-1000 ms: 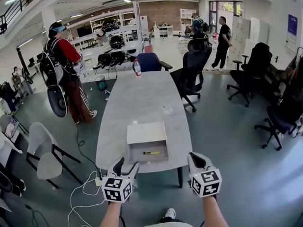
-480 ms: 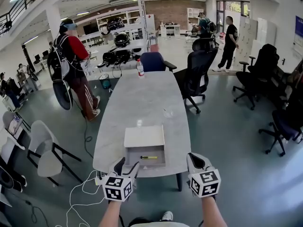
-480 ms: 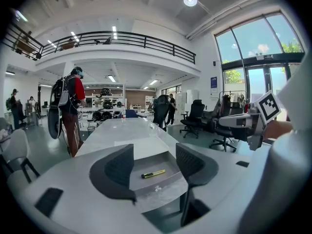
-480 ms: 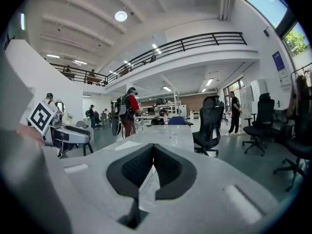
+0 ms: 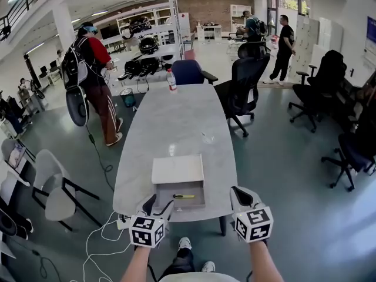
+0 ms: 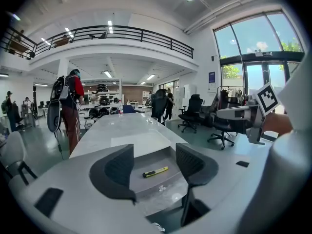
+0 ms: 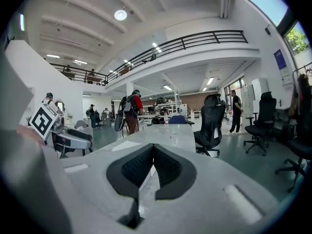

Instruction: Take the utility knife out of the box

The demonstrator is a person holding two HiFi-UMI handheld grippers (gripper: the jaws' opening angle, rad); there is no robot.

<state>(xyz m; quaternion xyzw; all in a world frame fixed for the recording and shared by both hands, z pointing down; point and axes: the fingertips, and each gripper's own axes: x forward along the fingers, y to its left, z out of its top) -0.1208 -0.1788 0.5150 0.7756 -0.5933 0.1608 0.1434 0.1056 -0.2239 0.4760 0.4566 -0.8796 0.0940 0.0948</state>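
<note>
From the head view I see the grey box [image 5: 166, 197] open at the near end of the table [image 5: 176, 116], the yellow utility knife [image 5: 184, 196] lying flat inside it. My left gripper [image 5: 157, 205] hangs just short of the box's near edge, and the right gripper [image 5: 244, 197] is off to its right, clear of it.

In the left gripper view the jaws stand apart and empty, with the knife [image 6: 155, 171] framed between them, ahead and untouched.

In the right gripper view the pads [image 7: 165, 167] are pressed together on nothing.
</note>
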